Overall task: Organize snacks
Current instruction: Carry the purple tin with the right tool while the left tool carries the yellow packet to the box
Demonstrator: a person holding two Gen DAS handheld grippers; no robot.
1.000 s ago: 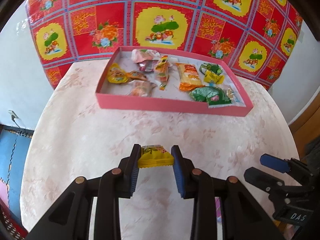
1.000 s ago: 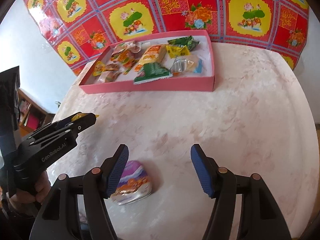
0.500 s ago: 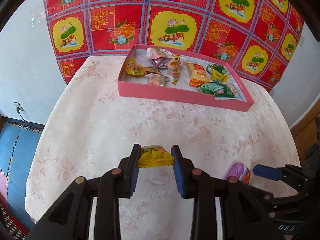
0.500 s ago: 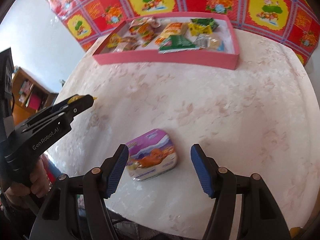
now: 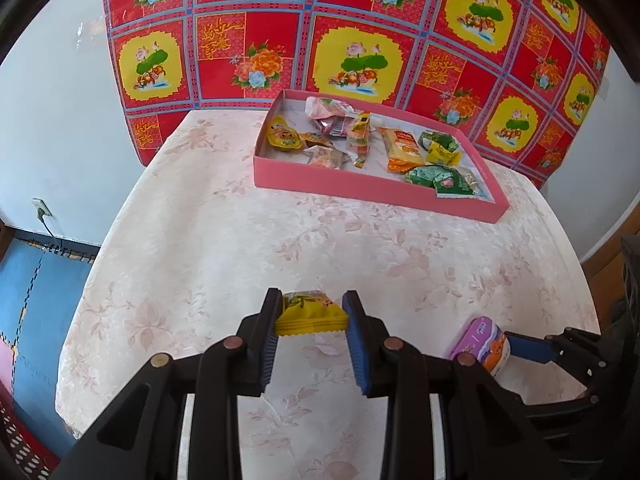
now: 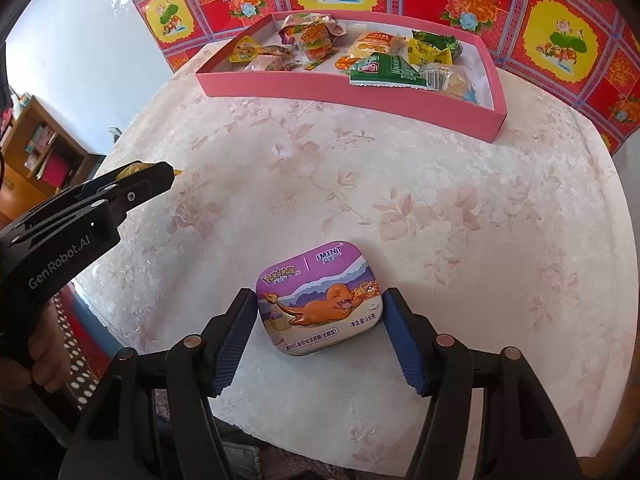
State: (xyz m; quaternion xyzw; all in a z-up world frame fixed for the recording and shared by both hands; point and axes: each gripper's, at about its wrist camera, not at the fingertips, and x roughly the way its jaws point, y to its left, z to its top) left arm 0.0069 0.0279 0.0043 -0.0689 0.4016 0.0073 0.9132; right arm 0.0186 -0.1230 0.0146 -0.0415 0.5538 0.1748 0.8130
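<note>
While the left gripper pinches a yellow snack packet between its blue pads, much of that packet is hidden: only its upper face and one crimped edge show in the left wrist view, and from the right wrist view just a sliver of yellow peeks past the black finger. The packet's long axis runs straight across from pad to pad, with the crimped seam facing the camera, and it hangs clear above the pale floral tablecloth. The right gripper stands half spread around a purple mint tin lying flat near the table's near edge; the left pad looks to touch the tin's side and the right pad sits right at its corner, but whether either presses on it I cannot tell. The tin's long axis runs roughly from pad to pad, slightly skewed, and its lid faces up with the cartoon print readable. In the left wrist view the tin is partly cut off by the gripper's own finger. Well beyond, at the table's far side, a shallow pink tray holds a jumble of wrapped snacks, overlapping so their labels are hard to read. A hand grips the left tool's handle, cropped by the frame edge.
</note>
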